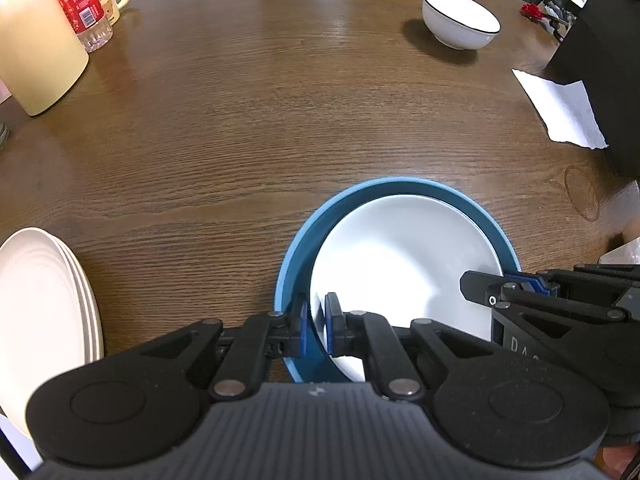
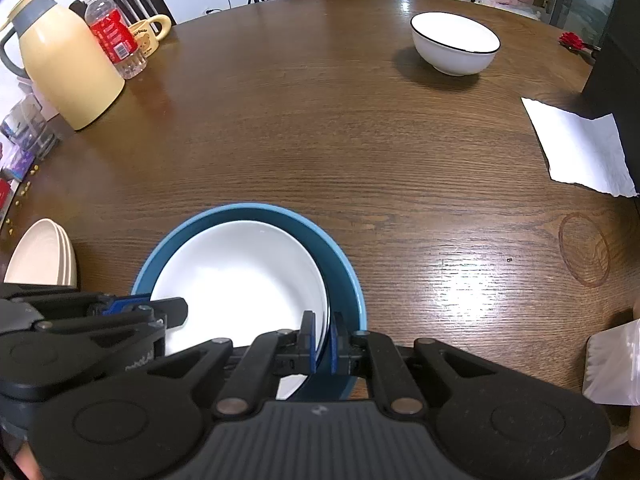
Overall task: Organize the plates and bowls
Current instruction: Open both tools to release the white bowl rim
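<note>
left wrist: left gripper pinching the left rim of white plate, nested in blue bowl, near centre of table | right wrist: right gripper pinching the plate's right rim; white bowl far right

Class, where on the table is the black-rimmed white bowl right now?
The black-rimmed white bowl stands alone at the far right of the wooden table in both wrist views, beyond the white napkin and apart from the other dishes.
</note>
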A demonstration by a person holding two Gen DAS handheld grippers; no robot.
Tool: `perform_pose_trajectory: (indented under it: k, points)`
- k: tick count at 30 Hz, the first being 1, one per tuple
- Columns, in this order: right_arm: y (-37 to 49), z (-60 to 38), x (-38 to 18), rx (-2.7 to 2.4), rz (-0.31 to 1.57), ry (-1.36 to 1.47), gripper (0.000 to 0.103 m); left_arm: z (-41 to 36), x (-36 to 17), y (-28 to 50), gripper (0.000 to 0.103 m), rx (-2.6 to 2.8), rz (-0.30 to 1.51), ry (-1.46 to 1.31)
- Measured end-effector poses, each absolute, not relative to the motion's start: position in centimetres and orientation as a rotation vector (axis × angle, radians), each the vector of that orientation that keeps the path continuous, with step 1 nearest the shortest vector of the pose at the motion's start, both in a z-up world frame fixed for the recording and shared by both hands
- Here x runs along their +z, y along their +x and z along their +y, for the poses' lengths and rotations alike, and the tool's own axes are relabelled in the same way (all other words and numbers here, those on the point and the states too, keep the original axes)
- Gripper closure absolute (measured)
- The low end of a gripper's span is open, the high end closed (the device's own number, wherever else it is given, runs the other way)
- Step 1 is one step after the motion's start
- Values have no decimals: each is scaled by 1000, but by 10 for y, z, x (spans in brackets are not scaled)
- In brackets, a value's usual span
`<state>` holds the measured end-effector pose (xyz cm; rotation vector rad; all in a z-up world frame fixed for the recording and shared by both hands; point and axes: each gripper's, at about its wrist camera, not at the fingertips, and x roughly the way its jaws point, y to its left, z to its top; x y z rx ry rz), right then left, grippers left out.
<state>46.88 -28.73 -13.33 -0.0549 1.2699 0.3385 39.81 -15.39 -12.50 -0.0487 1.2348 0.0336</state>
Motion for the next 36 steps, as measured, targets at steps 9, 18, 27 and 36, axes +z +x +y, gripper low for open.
perform_pose_trajectory:
  k: [9, 18, 27, 36]
  points:
    - [472, -291, -134, 346, 1279, -35, 96, -153, -126, 399, 91, 31, 1240, -60]
    - [474, -290, -134, 354, 1290, -42, 87, -152, -124, 399, 83, 19, 1247, -82]
    - [476, -292, -126, 371, 1302, -20, 74, -150, -117, 398, 76, 21, 1237, -99]
    - [472, -306, -90, 381, 1249, 4, 47, -132, -81, 381, 40, 6, 1165, -135]
